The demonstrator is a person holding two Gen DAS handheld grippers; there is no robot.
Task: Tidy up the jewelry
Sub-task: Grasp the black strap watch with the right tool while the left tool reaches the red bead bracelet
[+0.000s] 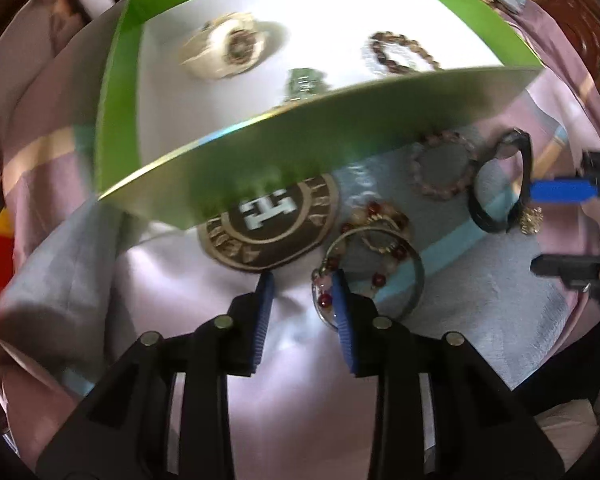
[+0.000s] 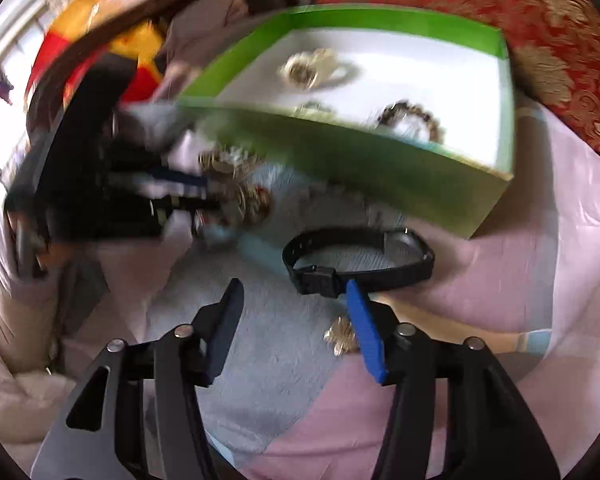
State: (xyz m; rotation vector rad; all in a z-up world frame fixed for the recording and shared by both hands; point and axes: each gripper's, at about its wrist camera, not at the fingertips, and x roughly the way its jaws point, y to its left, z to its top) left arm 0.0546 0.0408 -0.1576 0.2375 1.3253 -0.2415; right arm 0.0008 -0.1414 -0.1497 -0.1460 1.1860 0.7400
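A green box (image 1: pixel 260 168) with a white floor holds a white watch (image 1: pixel 220 50), a brown bead bracelet (image 1: pixel 404 54) and a small green piece (image 1: pixel 304 84). On the cloth in front lie a metal bangle (image 1: pixel 416 276) over a red bead bracelet (image 1: pixel 380 280), a pale bead bracelet (image 1: pixel 444 168), a black watch (image 2: pixel 360 256) and a gold brooch (image 2: pixel 342 336). My left gripper (image 1: pixel 303 286) is open, its right finger over the bangle's near rim. My right gripper (image 2: pixel 294 292) is open just short of the black watch, its right fingertip at the strap.
A round brown embroidered patch (image 1: pixel 272 228) lies beside the bangle, partly under the box's near wall. Pink and grey-blue cloth (image 2: pixel 260 380) covers the surface. A red and gold patterned cushion (image 2: pixel 520 20) sits behind the box. The left gripper (image 2: pixel 180 188) appears blurred in the right wrist view.
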